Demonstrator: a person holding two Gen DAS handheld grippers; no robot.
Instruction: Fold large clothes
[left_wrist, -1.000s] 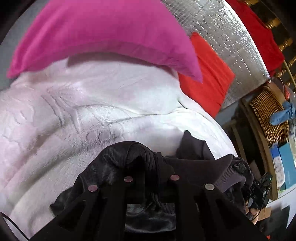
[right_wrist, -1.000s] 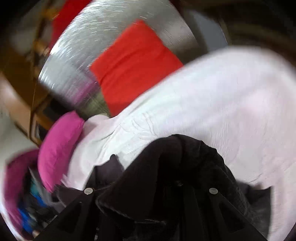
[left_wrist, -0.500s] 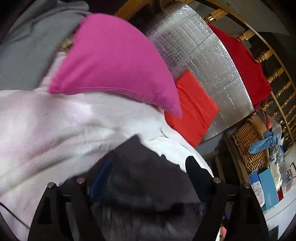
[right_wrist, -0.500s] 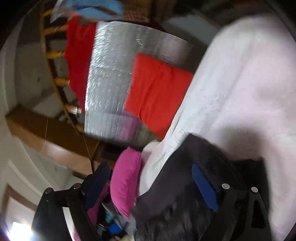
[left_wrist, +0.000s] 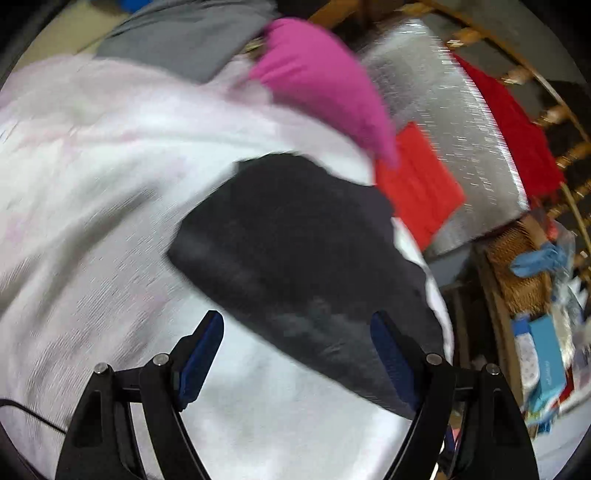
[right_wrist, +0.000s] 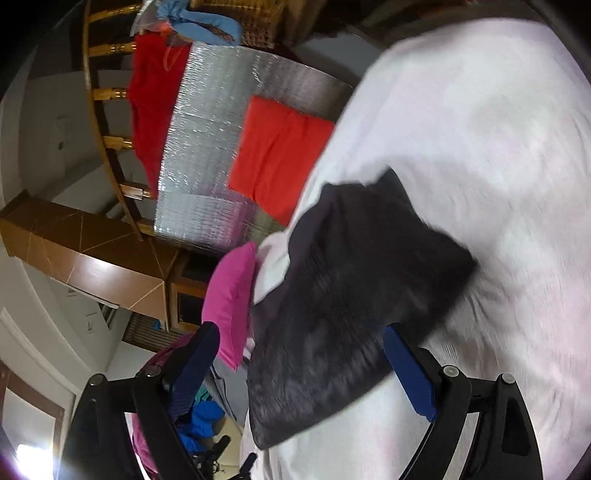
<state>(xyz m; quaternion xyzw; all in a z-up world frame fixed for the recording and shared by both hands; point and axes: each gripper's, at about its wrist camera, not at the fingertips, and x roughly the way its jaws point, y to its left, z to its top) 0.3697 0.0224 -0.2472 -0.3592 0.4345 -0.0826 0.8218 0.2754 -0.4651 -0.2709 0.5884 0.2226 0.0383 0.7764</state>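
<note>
A dark folded garment (left_wrist: 303, 258) lies flat on a white blanket (left_wrist: 92, 206) that covers the bed. My left gripper (left_wrist: 297, 345) is open and hangs just short of the garment's near edge, nothing between its blue pads. In the right wrist view the same dark garment (right_wrist: 351, 302) lies on the white blanket (right_wrist: 498, 184). My right gripper (right_wrist: 301, 363) is also open, its jaws wide on either side of the garment's near end, not pressing on it. Both views are blurred by motion.
A magenta pillow (left_wrist: 325, 85) and an orange-red pillow (left_wrist: 417, 184) lean against a silver quilted panel (left_wrist: 450, 122) at the head of the bed. Red cloth (left_wrist: 513, 122) hangs on a wooden railing. A wicker basket (left_wrist: 521, 266) and boxes stand beside the bed.
Both grippers were shut on the bunched dark garment a second ago. They opened, let it go, and pulled back; the garment now lies flat on the blanket.
</note>
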